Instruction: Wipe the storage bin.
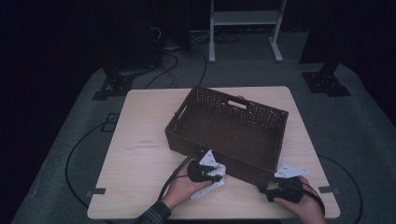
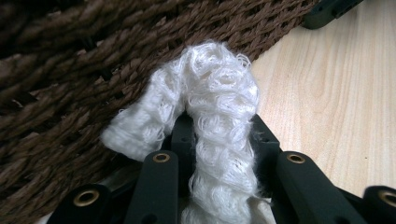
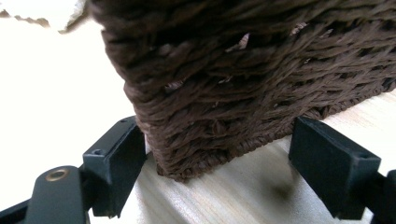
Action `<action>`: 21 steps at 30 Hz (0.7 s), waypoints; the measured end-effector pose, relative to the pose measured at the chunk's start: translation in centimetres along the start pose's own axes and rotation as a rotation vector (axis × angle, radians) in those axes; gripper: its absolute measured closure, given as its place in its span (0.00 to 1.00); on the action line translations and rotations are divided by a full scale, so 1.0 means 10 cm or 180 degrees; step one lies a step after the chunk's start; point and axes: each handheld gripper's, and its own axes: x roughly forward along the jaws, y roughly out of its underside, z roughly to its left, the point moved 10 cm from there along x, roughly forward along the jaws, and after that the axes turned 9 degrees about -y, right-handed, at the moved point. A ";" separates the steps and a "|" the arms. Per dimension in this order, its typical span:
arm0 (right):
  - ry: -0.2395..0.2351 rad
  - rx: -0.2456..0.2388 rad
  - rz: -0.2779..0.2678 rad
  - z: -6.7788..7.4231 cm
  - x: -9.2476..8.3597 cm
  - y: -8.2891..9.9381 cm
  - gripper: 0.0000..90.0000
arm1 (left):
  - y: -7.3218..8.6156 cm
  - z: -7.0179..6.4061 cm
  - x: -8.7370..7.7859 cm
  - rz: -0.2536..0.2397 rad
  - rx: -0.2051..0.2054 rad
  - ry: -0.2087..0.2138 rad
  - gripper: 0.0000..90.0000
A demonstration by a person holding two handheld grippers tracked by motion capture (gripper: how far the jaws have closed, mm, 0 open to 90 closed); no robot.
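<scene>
A dark brown wicker basket stands askew on the light wooden table. My left gripper rests at the basket's near wall, shut on a white fluffy cloth. In the left gripper view the cloth bulges out from between the closed jaws of my left gripper and leans on the woven wall. My right gripper sits at the basket's near right corner. Its jaws stand wide apart in the right gripper view, my right gripper straddling that corner; one fingertip lies close against the weave.
The basket has handle cut-outs and nothing visible inside. Bare table lies to its left. Beyond the table, black stand bases, floor cables and a white frame sit on grey carpet. The table's front edge runs just under both hands.
</scene>
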 end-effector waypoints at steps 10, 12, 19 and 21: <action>0.0000 0.0000 0.0000 0.00 0.00 0.00 0.20 | -0.19 0.00 -0.20 -0.0238 0.0013 -0.0041 0.77; 0.0000 0.0000 0.0000 0.00 0.00 0.00 0.20 | -0.23 0.01 -0.25 -0.0285 0.0030 -0.0051 0.77; 0.0001 0.0005 -0.0001 0.00 0.00 0.00 0.20 | -0.38 0.01 -0.39 -0.0472 -0.0007 -0.0076 0.77; 0.0002 0.0006 -0.0001 0.00 0.00 0.00 0.20 | -0.42 0.01 -0.42 -0.0508 -0.0005 -0.0073 0.77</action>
